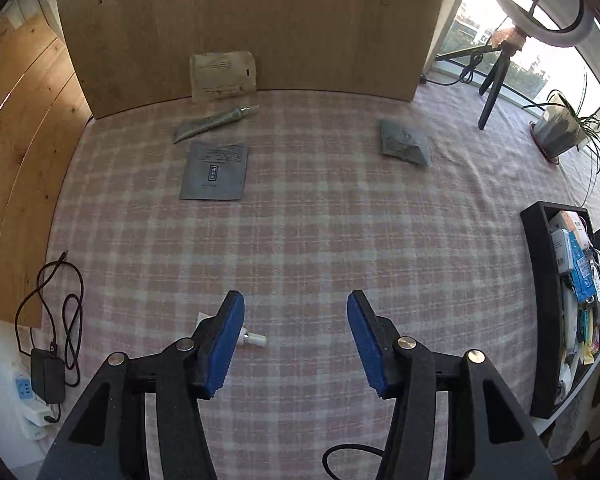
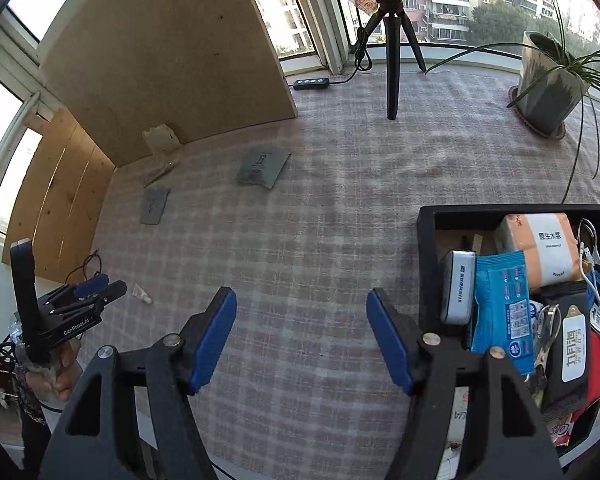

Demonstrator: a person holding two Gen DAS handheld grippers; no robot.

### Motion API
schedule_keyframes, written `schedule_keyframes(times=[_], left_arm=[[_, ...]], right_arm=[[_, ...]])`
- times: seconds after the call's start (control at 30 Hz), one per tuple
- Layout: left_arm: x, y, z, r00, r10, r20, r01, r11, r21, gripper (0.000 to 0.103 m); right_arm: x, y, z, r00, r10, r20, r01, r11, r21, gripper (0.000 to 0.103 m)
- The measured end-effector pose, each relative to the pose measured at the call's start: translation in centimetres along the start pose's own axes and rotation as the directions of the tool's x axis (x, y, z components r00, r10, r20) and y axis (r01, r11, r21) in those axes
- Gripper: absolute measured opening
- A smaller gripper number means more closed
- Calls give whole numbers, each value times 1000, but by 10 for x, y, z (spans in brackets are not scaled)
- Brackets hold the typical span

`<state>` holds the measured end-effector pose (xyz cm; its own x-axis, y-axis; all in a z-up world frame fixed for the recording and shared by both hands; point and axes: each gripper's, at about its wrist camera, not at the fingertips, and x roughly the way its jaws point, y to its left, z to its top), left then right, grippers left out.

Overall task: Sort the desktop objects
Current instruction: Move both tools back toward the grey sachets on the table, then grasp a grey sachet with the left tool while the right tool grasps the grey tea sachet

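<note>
the left hand-held gripper (image 1: pixel 296 340) is spread and empty over the small white tube (image 1: pixel 254 339) by its left pad, so it's best shifted to centre the tube, lowered and pinched gently, while the right hand-held gripper (image 2: pixel 302 336) hangs spread beside the black tray (image 2: pixel 426 240) on the desk (image 1: pixel 300 240).

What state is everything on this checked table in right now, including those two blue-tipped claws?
Left gripper: fingers open, empty.
Right gripper: fingers open, empty.
Small white tube: lying beside the left fingers.
Long tube: lying flat, capped.
Flat grey sachet: lying flat.
Black tray: crowded with items.
</note>
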<state>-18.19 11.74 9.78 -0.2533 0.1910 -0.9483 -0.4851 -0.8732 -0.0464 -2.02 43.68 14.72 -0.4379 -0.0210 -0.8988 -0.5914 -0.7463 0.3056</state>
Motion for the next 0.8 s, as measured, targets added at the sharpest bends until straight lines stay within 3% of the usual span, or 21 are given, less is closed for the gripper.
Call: schedule_keyframes(times=[0.37,0.57,0.8], left_arm=[[68,82,76,998,-47,-52,41,992,-117,58],[108,94,103,994,-61,-92,48,990,-129,59],[135,94,114,991,-76,-113,61,990,-128,62]], right_arm=[[123,58,88,989,-32,-145,51,990,129,67],[184,60,122,970,-97,-221,131,981,146,67],[230,56,137,950,-111,-291,164,973,165,67]])
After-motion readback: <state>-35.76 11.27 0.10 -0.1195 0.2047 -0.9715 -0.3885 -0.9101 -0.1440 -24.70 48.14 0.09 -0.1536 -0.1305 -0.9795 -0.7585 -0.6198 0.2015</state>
